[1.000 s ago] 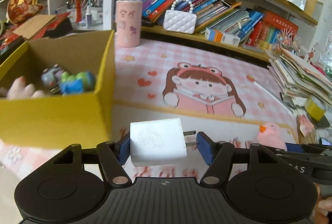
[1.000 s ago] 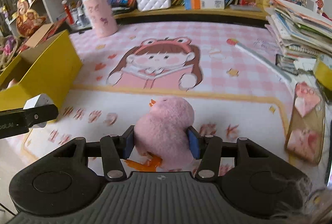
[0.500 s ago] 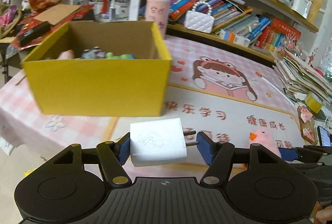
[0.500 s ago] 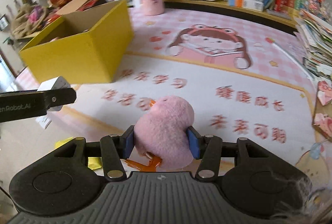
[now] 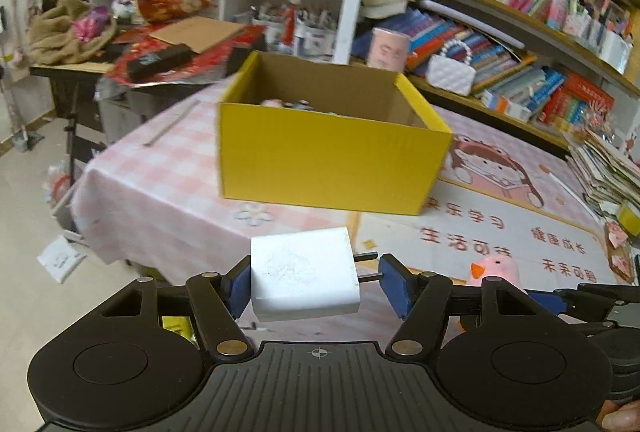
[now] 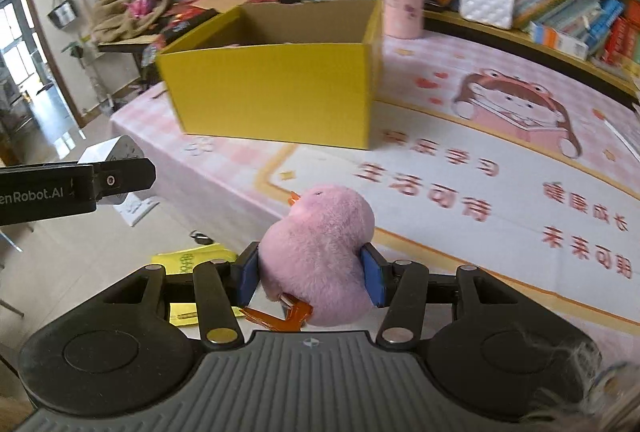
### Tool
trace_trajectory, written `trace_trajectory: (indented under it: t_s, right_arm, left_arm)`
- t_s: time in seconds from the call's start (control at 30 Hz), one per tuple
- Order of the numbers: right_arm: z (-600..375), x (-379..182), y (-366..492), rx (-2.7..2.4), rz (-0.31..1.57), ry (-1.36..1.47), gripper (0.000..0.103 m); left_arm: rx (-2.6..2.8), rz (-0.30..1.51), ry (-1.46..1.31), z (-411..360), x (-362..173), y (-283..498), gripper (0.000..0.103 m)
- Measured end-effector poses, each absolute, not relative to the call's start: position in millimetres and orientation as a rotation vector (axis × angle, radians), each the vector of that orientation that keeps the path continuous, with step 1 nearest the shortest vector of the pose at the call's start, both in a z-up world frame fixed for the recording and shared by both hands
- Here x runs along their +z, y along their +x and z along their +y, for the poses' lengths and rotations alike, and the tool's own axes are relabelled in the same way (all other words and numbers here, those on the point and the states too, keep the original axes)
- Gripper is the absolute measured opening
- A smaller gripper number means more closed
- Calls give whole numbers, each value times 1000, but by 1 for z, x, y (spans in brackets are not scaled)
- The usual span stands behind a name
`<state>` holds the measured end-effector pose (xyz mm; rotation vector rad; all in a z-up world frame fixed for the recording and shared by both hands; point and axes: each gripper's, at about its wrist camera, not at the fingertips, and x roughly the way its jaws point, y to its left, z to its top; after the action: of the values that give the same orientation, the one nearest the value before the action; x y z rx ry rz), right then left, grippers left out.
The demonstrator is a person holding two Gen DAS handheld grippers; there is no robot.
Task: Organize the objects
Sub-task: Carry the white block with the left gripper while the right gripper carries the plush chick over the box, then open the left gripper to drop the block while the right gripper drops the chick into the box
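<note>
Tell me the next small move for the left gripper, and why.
Probably carry the charger forward and up over the box. The left gripper holds it short of the near wall and below the rim, and the box is open on top.

We hold our left gripper (image 5: 316, 282) and right gripper (image 6: 310, 274) side by side, each clamped on a load.
</note>
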<state>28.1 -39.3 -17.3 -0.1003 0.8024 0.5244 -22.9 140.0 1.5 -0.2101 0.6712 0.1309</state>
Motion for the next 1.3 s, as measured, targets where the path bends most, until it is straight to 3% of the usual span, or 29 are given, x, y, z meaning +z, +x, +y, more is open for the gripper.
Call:
trace_trajectory:
  t_s: [0.6,1.07,1.3]
  right_arm:
    - [11,4,18,530,732,-160,49]
    - [37,51,132,500,534,-124,49]
    - [57,35,199,538,555,-191,50]
  left_arm:
    - [114,571,-206,181,20,-32,65]
    - [150,447,-202,198,57,66,65]
    - [170,473,-232,200,50,133,65]
